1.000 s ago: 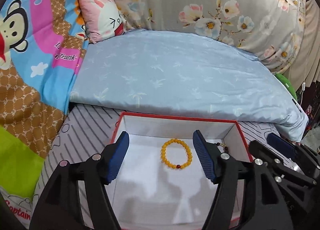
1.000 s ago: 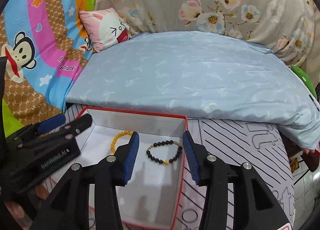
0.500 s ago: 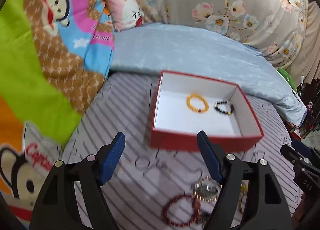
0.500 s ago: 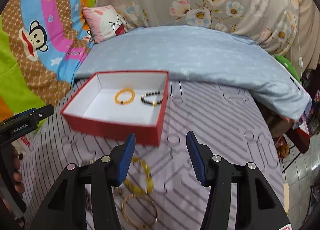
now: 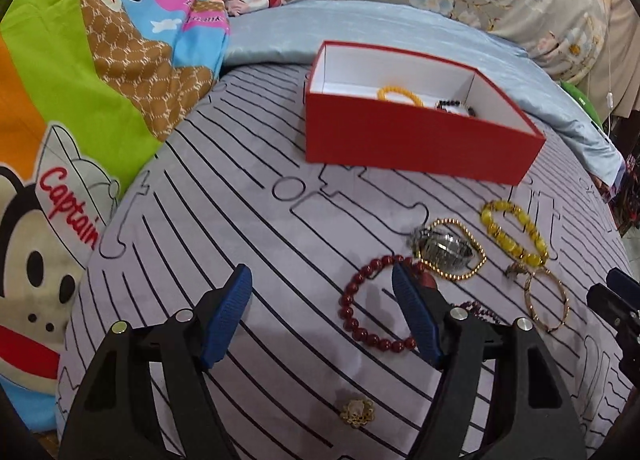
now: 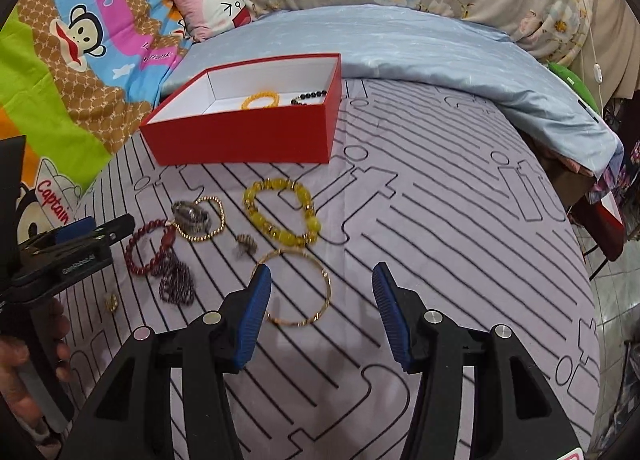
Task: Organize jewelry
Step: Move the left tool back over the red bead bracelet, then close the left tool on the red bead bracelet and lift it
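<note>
Nearest us, we are holding the left gripper (image 5: 322, 312) and right gripper (image 6: 320, 310) with ribbed blue pads spread wide, gripping nothing, the left's jaws having just been narrowing slightly. Beyond, on the striped purple bedsheet (image 6: 440, 220), we are seeing a thin gold bangle (image 6: 298, 288), a round-beaded dark red bracelet (image 5: 370, 304) and a glossy yellow bracelet (image 6: 282, 216). Farthest, the rectangular red box (image 6: 244, 136) is holding an orange bracelet (image 6: 260, 101) and a black one (image 6: 310, 95).

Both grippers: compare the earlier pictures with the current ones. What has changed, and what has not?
Both have pulled back from over the red box to the loose jewelry on the bedspread. The left gripper now hovers by the dark red bracelet, the right gripper by the thin gold bangle. Neither holds anything. The orange bracelet and black bracelet remain in the box.
</note>
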{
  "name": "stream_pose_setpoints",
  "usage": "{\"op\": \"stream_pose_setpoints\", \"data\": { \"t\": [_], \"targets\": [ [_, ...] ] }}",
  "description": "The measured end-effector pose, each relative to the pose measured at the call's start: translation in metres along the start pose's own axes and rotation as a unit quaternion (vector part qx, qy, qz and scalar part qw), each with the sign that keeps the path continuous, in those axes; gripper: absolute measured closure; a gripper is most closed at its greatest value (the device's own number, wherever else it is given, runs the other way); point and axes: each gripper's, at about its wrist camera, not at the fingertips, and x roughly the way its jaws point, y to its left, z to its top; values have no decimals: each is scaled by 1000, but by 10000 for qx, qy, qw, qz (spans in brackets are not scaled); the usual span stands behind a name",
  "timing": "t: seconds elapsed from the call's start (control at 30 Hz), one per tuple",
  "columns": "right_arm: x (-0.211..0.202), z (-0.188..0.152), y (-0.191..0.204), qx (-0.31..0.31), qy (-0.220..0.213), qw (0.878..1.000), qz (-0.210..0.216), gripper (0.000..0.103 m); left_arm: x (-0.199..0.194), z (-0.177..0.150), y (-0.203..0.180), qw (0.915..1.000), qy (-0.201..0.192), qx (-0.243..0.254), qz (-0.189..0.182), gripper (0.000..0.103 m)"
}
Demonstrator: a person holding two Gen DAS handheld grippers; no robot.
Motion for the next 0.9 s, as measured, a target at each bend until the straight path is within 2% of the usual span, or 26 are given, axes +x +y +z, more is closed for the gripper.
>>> {"op": "stream_pose_setpoints", "data": {
  "t": [0.17,0.27,0.33,0.4,0.5,0.57,0.77,0.9],
  "targets": [
    [5,-10,0,24,116,9999,12,51,13,-6,-3,9997,210,-36,-98,51],
    [7,-11,0,16,132,9999,6,51,13,-8,-3,9999,167,-14,-33,60],
    [9,-11,0,18,166,9999,32,51,13,-9,-4,9999,139,-5,-72,83],
    [12,-13,2,-3,192,9998,34,51,13,-9,-4,9998,147,-21,-121,95],
    [17,-15,5,-30,248,9997,60,50,11,-12,-1,9996,115,-149,-194,95],
    [20,-17,8,-64,254,9996,44,42,9,-14,0,9995,101,-212,-209,95],
    [35,-21,15,-182,324,9993,-42,41,5,-22,-4,9998,-48,-179,-83,95],
    [39,-20,21,-281,245,9992,-138,39,4,-22,-1,9997,-50,-218,-128,95]
  ]
}}
